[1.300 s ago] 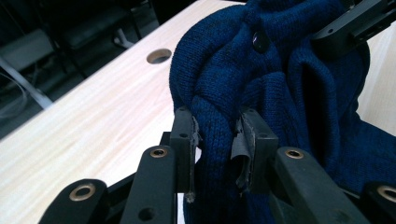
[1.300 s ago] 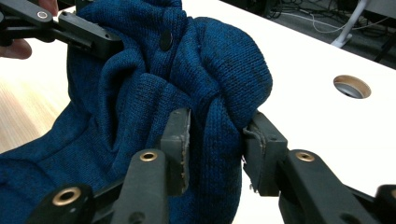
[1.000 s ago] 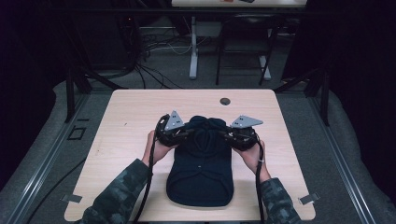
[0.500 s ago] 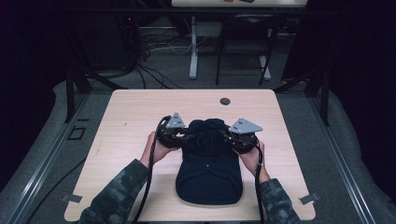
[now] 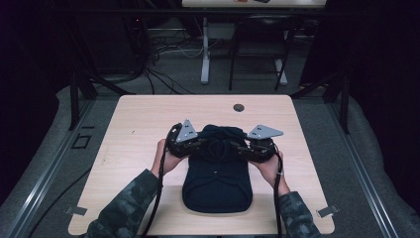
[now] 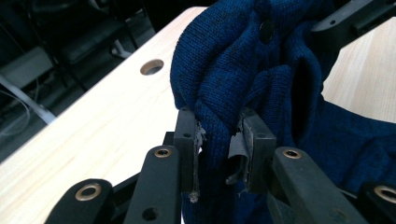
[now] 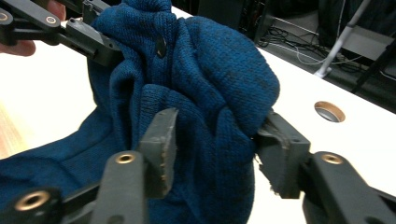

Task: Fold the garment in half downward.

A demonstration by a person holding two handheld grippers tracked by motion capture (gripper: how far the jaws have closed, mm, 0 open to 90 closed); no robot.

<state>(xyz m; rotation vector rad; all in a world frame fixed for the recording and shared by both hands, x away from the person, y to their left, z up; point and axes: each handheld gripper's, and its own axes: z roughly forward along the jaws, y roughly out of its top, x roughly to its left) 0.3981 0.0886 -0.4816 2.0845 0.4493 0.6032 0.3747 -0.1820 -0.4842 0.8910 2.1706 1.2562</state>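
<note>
A dark blue knitted garment (image 5: 218,183) lies on the wooden table (image 5: 138,119), with its far end bunched up between both grippers. My left gripper (image 5: 205,144) is shut on a fold of the knit (image 6: 219,93), and its pads (image 6: 187,135) pinch the fabric. My right gripper (image 5: 240,146) comes in from the other side. Its jaws have just been opening and now stand apart, with a thick bulge of the garment (image 7: 219,93) still between them. In the right gripper view (image 7: 217,126) the left gripper (image 7: 70,28) shows at the top left, gripping the same bunch.
A round cable hole (image 5: 238,107) sits in the table beyond the garment. Bare wood lies to the left and right of the hands. Beyond the table's far edge are dark floor, cables and stand legs (image 5: 205,59).
The near part of the garment has shifted slightly to the right and drawn up a little toward the grippers. Both hands have stayed almost where they were.
</note>
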